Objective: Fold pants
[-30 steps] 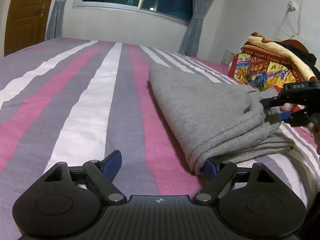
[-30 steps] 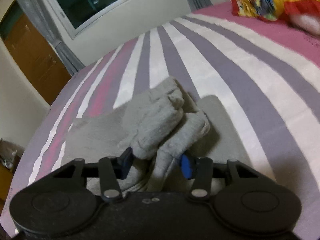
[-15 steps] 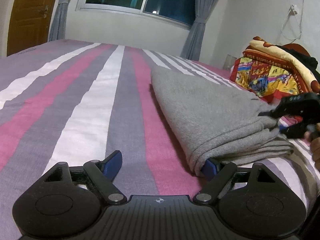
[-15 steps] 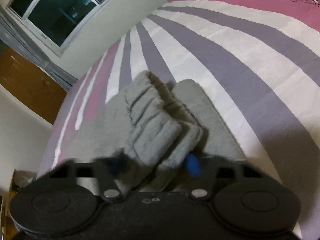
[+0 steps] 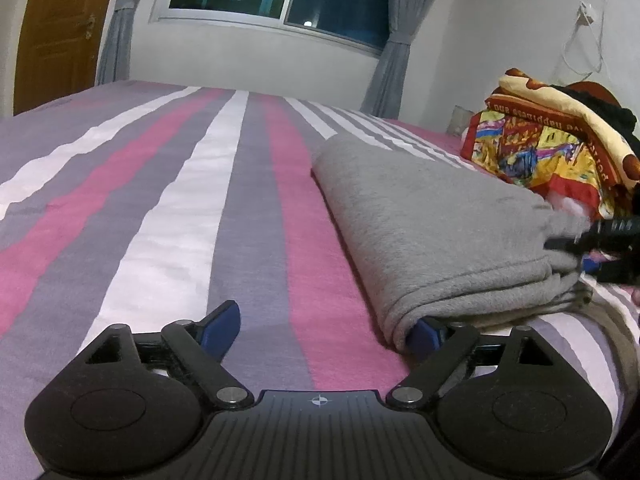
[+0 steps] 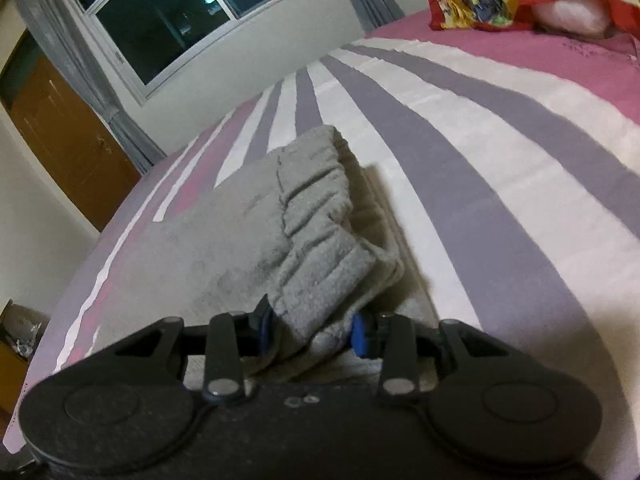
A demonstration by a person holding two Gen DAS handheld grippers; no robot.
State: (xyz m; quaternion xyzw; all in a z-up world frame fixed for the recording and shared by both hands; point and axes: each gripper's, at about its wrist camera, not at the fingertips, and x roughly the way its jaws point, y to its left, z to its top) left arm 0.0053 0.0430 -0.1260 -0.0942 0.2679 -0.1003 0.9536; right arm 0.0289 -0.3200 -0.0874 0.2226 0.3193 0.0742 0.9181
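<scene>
right tongs (image 6: 310, 330) closing, pads pinching bunched cuffs of folded grey fleece pants (image 6: 280, 240) | left tongs (image 5: 326, 326) wide, gripping nothing, right pad under pants' near corner | striped bed (image 5: 160, 220)

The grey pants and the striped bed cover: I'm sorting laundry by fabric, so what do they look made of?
The grey pants look like thick fleece or sweatshirt knit: matte, fuzzy nap, soft rounded folds, a ribbed gathered band. The striped bed cover looks like a thin, smooth woven sheet, perhaps cotton or a blend: flat, with fine wrinkles and a slight sheen. The exact fibre cannot be told.
</scene>
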